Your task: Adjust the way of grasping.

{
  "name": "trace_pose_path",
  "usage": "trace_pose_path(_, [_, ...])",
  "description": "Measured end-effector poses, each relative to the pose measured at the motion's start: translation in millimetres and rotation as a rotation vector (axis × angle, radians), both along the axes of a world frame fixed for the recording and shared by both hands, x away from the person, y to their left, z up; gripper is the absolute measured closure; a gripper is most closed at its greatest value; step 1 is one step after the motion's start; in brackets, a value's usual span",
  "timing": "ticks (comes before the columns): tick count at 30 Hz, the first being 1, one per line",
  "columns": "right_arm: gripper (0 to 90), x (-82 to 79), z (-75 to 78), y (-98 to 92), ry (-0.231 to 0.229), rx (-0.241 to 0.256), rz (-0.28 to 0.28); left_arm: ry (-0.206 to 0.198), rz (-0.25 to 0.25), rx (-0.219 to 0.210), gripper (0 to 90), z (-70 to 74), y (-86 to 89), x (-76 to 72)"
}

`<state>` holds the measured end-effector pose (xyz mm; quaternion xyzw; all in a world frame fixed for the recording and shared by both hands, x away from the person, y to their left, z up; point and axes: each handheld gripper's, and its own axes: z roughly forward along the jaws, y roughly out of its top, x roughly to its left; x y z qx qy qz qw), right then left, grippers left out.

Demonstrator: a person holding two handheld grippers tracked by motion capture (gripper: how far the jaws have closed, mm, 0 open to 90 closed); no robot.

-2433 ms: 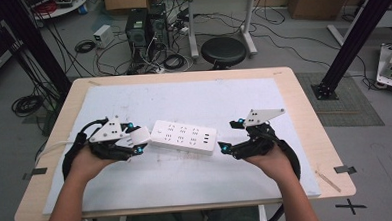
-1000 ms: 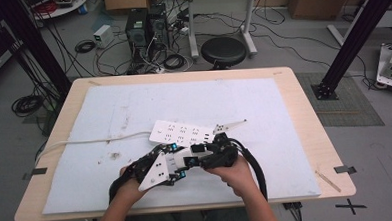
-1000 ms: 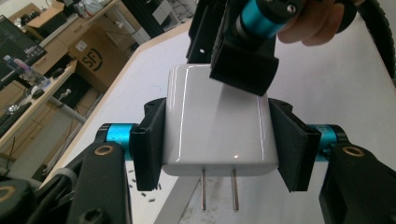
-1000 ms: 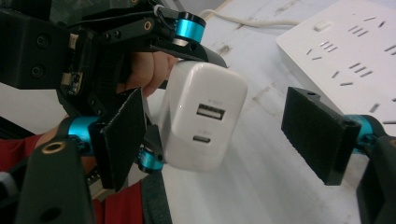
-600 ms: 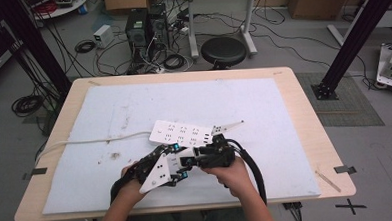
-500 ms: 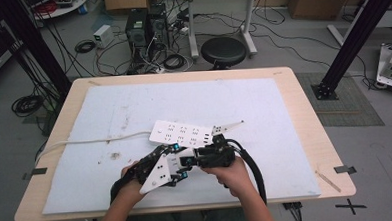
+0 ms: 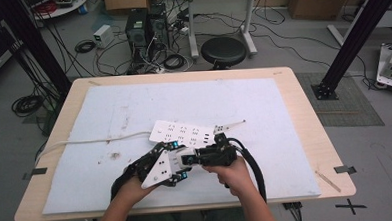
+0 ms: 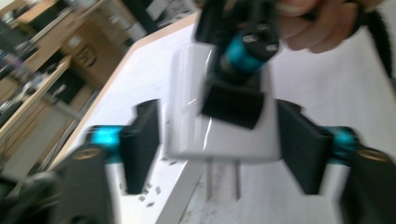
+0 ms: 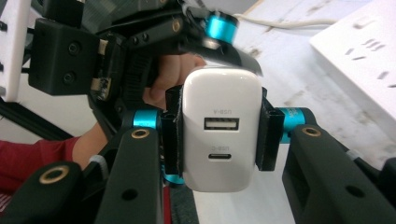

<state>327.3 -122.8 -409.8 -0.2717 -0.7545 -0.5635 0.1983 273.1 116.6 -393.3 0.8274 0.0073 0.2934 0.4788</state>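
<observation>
A white USB charger (image 9: 222, 130) with two ports facing the camera is pinched between the jaws of my right gripper (image 9: 219, 137), which is shut on it. In the left gripper view the same charger (image 8: 187, 130) hangs with its two prongs down. My left gripper (image 8: 219, 140) stands open around it, with a gap on each side. In the high view the left gripper (image 7: 176, 166) and the right gripper (image 7: 191, 158) meet nose to nose just in front of a white power strip (image 7: 182, 132) lying mid-table.
The strip's white cable (image 7: 95, 141) runs left off the white mat (image 7: 284, 116). The power strip (image 9: 369, 46) lies close on the right in the right gripper view. A thin white stick (image 7: 232, 124) rests beside the strip's right end.
Both grippers have left the two ends of the power strip and come together at the front middle. Over the last second they have barely moved.
</observation>
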Motion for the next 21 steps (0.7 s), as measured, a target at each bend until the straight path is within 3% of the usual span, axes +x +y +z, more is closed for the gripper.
trace_pose_path(1, [63.2,-0.2,0.7,-2.8,-0.006,-0.006,-0.021,0.016,0.008,-0.008,25.4,1.7,2.1,0.8])
trace_pose_path(5, [63.3,-0.1,2.9,-12.1,-0.039,-0.029,-0.055,0.033,0.039,-0.035,21.3,8.6,11.7,1.9])
trace_pose_path(15, [63.3,-3.2,17.4,-31.6,-0.174,-0.056,-0.143,0.081,0.125,-0.085,18.6,33.2,42.3,7.2])
trace_pose_path(16, [63.3,-3.1,24.9,-35.6,-0.23,-0.065,-0.164,0.088,0.153,-0.092,18.6,36.8,48.4,10.0])
trace_pose_path(21, [63.3,0.1,32.2,-39.8,-0.269,-0.075,-0.191,0.121,0.206,-0.137,18.6,42.0,66.1,19.2])
